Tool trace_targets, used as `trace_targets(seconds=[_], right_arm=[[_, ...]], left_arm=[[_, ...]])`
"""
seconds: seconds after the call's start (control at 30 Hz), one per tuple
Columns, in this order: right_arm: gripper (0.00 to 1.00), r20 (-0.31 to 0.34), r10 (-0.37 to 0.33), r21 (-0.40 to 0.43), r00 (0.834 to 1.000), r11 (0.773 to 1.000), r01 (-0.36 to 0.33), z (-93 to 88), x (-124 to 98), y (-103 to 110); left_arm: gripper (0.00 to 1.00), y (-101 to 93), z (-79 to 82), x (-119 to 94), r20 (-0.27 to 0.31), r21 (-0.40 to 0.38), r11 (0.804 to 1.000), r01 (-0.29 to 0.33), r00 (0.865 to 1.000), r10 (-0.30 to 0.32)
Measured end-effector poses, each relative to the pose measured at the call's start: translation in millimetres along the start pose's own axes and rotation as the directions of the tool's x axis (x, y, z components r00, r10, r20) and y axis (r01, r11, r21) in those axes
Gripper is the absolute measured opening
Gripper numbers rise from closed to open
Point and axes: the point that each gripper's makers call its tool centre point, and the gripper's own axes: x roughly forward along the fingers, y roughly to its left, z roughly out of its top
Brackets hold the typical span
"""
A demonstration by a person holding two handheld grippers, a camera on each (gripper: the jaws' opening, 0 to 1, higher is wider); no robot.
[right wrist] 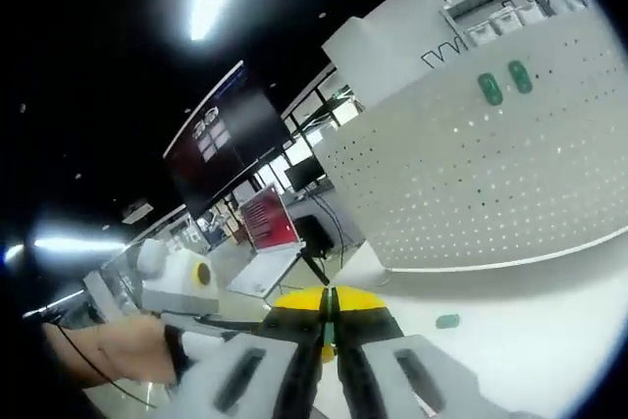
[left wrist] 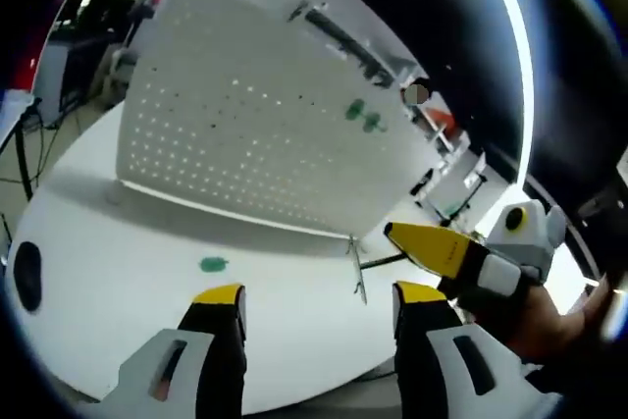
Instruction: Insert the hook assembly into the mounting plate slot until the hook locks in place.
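A white perforated mounting plate (left wrist: 255, 134) stands upright on the round white table (left wrist: 108, 291); it also shows in the right gripper view (right wrist: 491, 174). Two green marks (left wrist: 361, 115) sit high on its face. My right gripper (left wrist: 412, 239) comes in from the right, shut on a thin metal hook assembly (left wrist: 357, 267) held just in front of the plate's lower edge, above the table. In its own view the right gripper (right wrist: 330, 303) has its yellow tips pressed together. My left gripper (left wrist: 319, 301) stands open over the table's near part, with nothing between its fingers.
A green mark (left wrist: 213, 264) lies on the table in front of the plate. A dark metal rail (left wrist: 339, 36) is fixed near the plate's top edge. A black object (left wrist: 26, 277) sits at the table's left rim. A red sign (right wrist: 267, 218) and desks stand beyond.
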Motion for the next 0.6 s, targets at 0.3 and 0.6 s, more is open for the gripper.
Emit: trace_targets(seconds=[0.3, 0.6], right_arm=[[0.0, 0.042, 0.027, -0.094, 0.999, 0.995, -0.023, 15.4, -15, 22], [0.0, 0.067, 0.044, -0.168, 0.997, 0.985, -0.032, 19.1, -18, 36]], left_arm=[[0.29, -27.3, 5.6, -5, 0.047, -0.041, 0.993, 0.115, 0.992, -0.113], [0.05, -49.5, 6.9, -12, 0.049, -0.057, 0.977, 0.207, 0.978, -0.204]])
